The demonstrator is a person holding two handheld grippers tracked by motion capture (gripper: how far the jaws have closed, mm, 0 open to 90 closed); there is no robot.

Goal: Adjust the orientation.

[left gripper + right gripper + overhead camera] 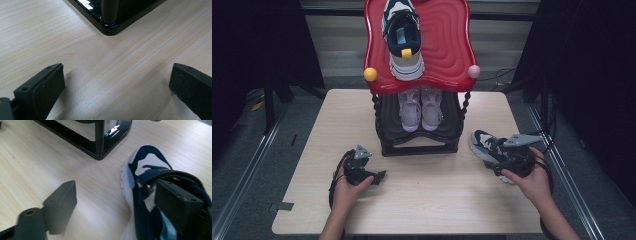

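Right gripper [504,162] reaches over a navy-and-white sneaker [484,145]
Its jaws gape, one inside the shoe; the left gripper [374,177] rests open on the table [427,200].

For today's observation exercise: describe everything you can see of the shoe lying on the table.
The shoe is a navy and white sneaker with a thick white sole, a pale blue panel and a navy strap across the top. It lies on the table, toe toward the rack, apart from it. The right gripper is over its rear: one jaw sits on the strap at the opening, the other stands clear over bare wood, so nothing is clamped.
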